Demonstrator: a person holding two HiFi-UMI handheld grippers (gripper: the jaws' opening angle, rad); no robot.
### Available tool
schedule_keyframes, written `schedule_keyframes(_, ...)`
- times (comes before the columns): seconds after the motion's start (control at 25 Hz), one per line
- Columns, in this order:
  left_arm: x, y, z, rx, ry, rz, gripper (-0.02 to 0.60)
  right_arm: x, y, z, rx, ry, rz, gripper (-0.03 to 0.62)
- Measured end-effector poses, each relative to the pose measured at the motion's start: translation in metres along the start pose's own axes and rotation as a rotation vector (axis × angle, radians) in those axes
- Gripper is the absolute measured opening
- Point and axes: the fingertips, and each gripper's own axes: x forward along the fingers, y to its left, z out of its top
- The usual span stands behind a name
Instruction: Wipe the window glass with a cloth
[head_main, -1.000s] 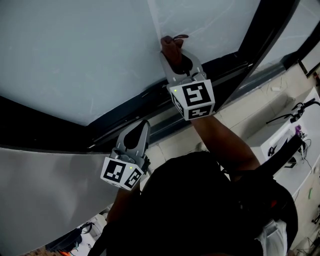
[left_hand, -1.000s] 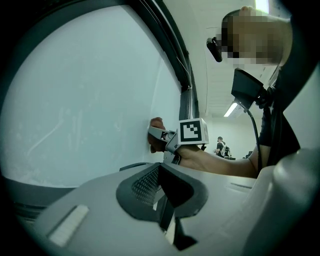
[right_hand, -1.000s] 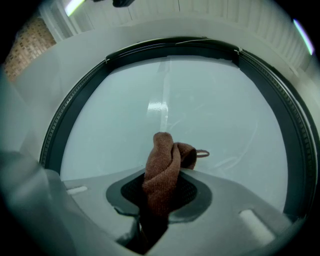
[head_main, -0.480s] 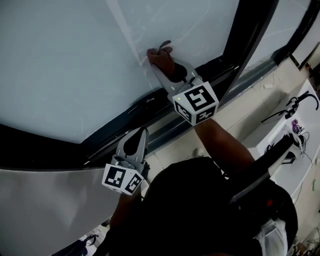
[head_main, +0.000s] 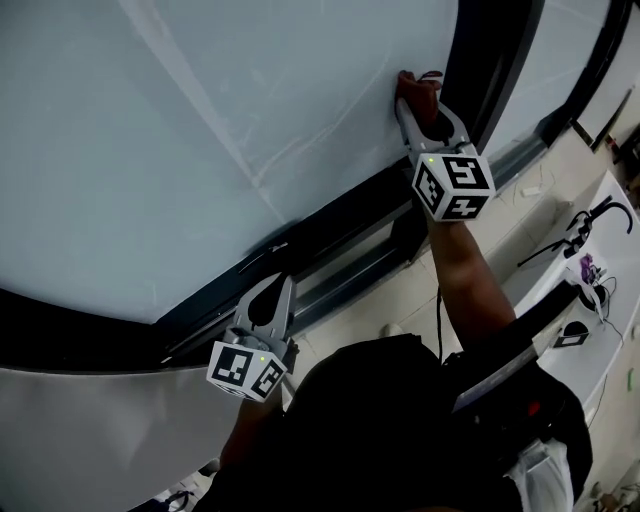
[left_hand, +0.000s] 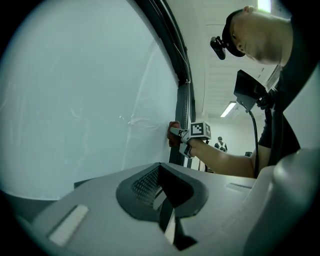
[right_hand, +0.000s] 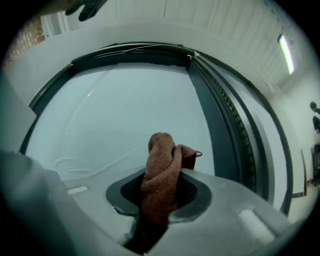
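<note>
- Head view: the right gripper (head_main: 418, 100) has swept sideways across the window glass (head_main: 230, 110) over the last second. It now sits just beside the dark vertical frame bar (head_main: 492, 60), where before it was well out from the bar.
- Right gripper view: the jaws are clamped on a bunched reddish-brown cloth (right_hand: 161, 175). The free end of the cloth stands up past the jaw tips and is pressed to the pane close to the bar.
- Left gripper (head_main: 270, 295): it is well away from the bar, low by the bottom rail (head_main: 340, 245). The jaws are closed together with nothing between them, and it takes no part in the wiping.
- Faint streaks (head_main: 300, 140) show on the glass away from the bar.
- Judgement: this stroke has reached the edge of the pane. The wipe will likely need to reverse or shift to another band, since much of the glass away from the bar looks unwiped.
</note>
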Motion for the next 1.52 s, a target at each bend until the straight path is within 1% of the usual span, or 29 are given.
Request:
schedule_keyframes(0.12,0.011,-0.001,0.001,0.007,0.003,0.006,0.017,0.013,-0.043,0.009,-0.024,-0.006,-0.077,0.083)
schedule_keyframes(0.24,0.02,-0.001,0.002,0.015,0.008,0.014,0.017,0.023,-0.067,0.016,-0.027,-0.008,-0.13,0.083)
schedule_keyframes(0.4,0.029,-0.003,0.003,0.017,0.01,0.02,0.017,0.027,-0.077,0.017,-0.052,-0.005,-0.203,0.083)
schedule_keyframes(0.6,0.035,-0.005,0.001,0.016,0.025,0.02,0.017,0.018,-0.089,0.018,-0.07,-0.031,-0.288,0.084)
schedule_keyframes(0.68,0.036,-0.004,0.0,0.014,0.031,0.019,0.017,0.019,-0.093,0.017,-0.08,-0.025,-0.309,0.083)
schedule_keyframes(0.76,0.037,-0.006,-0.001,0.015,0.035,0.015,0.017,0.024,-0.094,0.014,-0.08,-0.01,-0.306,0.083)
schedule_keyframes(0.92,0.036,-0.006,0.0,0.015,0.035,0.013,0.017,0.032,-0.086,0.012,-0.079,0.009,-0.263,0.083)
schedule_keyframes(1.16,0.03,-0.004,-0.001,0.008,0.033,0.015,0.017,0.032,-0.066,0.014,-0.025,0.01,-0.191,0.083)
schedule_keyframes(1.32,0.025,-0.003,-0.002,0.003,0.027,0.01,0.017,0.029,-0.044,0.017,-0.001,0.008,-0.141,0.083)
schedule_keyframes(1.52,0.015,-0.002,-0.002,-0.005,0.018,0.007,0.017,0.023,-0.005,0.024,0.023,-0.002,-0.078,0.083)
